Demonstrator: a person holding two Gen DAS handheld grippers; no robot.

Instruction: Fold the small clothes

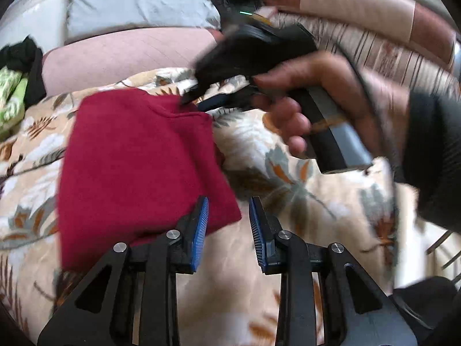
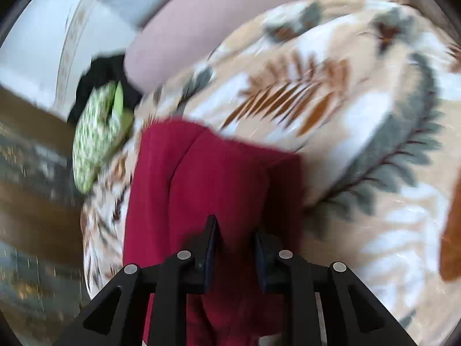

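A dark red garment (image 1: 138, 158) lies folded on a floral blanket (image 1: 288, 187). In the left wrist view my left gripper (image 1: 229, 216) stands open at its near right corner. The cloth's corner reaches into the gap, and the blue pads do not press on it. A hand (image 1: 288, 115) holds my right gripper (image 1: 196, 102), blurred, with its tips at the garment's far right edge. In the right wrist view the right gripper (image 2: 234, 236) hovers over the red garment (image 2: 216, 178). Its jaws stand apart and red cloth shows through the gap, with no pinch visible.
A green patterned cloth (image 1: 11, 98) (image 2: 95, 144) and a black garment (image 1: 23, 54) (image 2: 100, 72) lie at the blanket's left end. A pink cushion (image 1: 115, 57) and a grey pillow (image 1: 138, 3) sit behind. Wooden floor (image 2: 28, 201) lies past the bed's left edge.
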